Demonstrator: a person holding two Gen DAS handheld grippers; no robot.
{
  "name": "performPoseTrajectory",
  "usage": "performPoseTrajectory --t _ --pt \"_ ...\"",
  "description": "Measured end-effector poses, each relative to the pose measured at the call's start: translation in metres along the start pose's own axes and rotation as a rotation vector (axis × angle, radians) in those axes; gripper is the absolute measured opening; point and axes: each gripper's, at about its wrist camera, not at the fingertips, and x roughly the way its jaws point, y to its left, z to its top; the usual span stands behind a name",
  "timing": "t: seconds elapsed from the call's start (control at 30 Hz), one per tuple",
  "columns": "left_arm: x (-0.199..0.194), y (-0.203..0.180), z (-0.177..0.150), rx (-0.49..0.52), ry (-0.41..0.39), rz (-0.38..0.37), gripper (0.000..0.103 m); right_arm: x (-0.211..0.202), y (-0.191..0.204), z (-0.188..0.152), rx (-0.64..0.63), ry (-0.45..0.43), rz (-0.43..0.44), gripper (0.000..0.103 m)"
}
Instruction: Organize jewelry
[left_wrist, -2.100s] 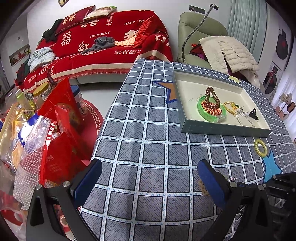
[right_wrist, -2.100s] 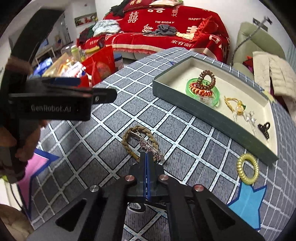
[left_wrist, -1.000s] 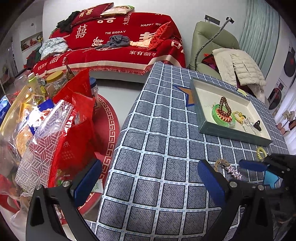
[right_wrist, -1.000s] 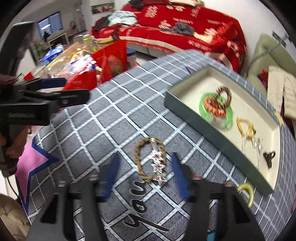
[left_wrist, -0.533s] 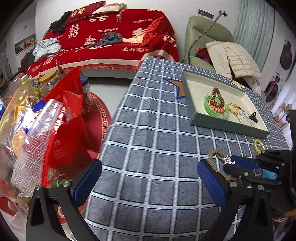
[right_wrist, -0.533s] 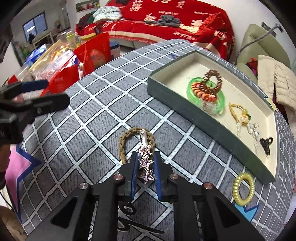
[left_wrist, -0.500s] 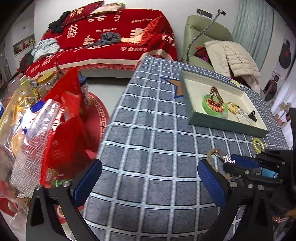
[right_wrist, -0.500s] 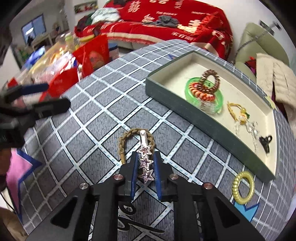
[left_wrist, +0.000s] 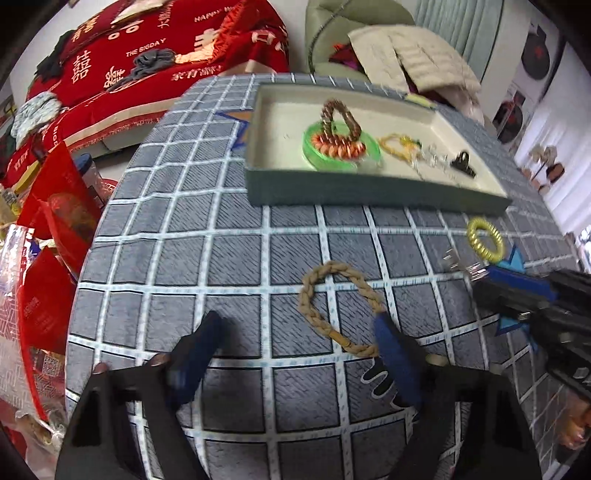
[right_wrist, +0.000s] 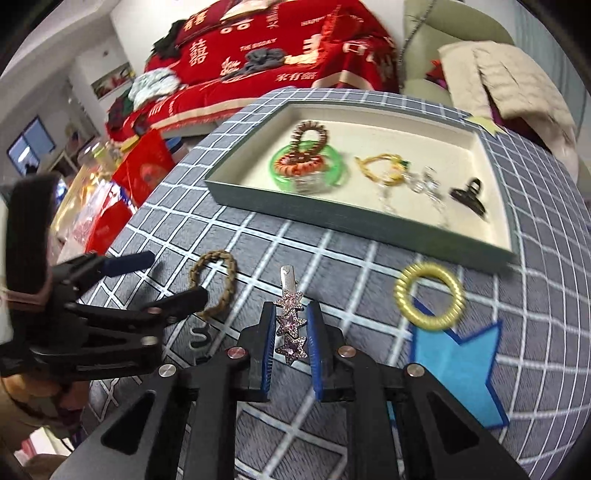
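Star hair clip (right_wrist: 291, 325) sits pinched btwn right gripper (right_wrist: 291, 345) pads, lifted off the checked cloth, short of the tray (right_wrist: 354, 221). Left gripper (left_wrist: 295, 354) spread wide, jaws just narrowing a bit, nothing btwn them yet, braided band (left_wrist: 338, 306) lying flat just ahead. Best approach imo: carry clip level over tray wall, let go low. Sofa cover (right_wrist: 266, 48) reads "THE BIGDAY", plus 囍.

Both wrist cameras look steeply down, close, sharing the tray (left_wrist: 369, 192) and checked table (right_wrist: 258, 236).
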Motion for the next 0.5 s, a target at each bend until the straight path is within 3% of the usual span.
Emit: performPoseTrajectory --t 0.07,0.17,0.23,0.27,0.3,0.5 --pt "0.001 -0.003 0.0 0.01 0.002 0.007 0.095 -0.006 -0.007 -0.003 0.025 -0.013 0.009 0.018" --pt "0.0 -0.008 -0.001 0.037 -0.004 0.031 0.08 -0.013 -0.013 -0.007 0.056 -0.033 0.023 0.018" --pt "-0.004 -0.013 -0.002 0.058 -0.017 0.015 0.057 -0.017 -0.017 -0.01 0.079 -0.046 0.034 0.018" --pt "-0.005 -0.015 -0.003 0.074 -0.021 0.012 0.034 -0.018 -0.018 -0.011 0.088 -0.05 0.039 0.018" --pt "-0.005 -0.017 -0.003 0.087 -0.021 0.014 0.028 -0.02 -0.018 -0.012 0.094 -0.054 0.041 0.018" --pt "-0.015 -0.012 -0.006 0.032 -0.027 -0.118 0.028 -0.029 -0.022 -0.019 0.117 -0.074 0.037 0.018"
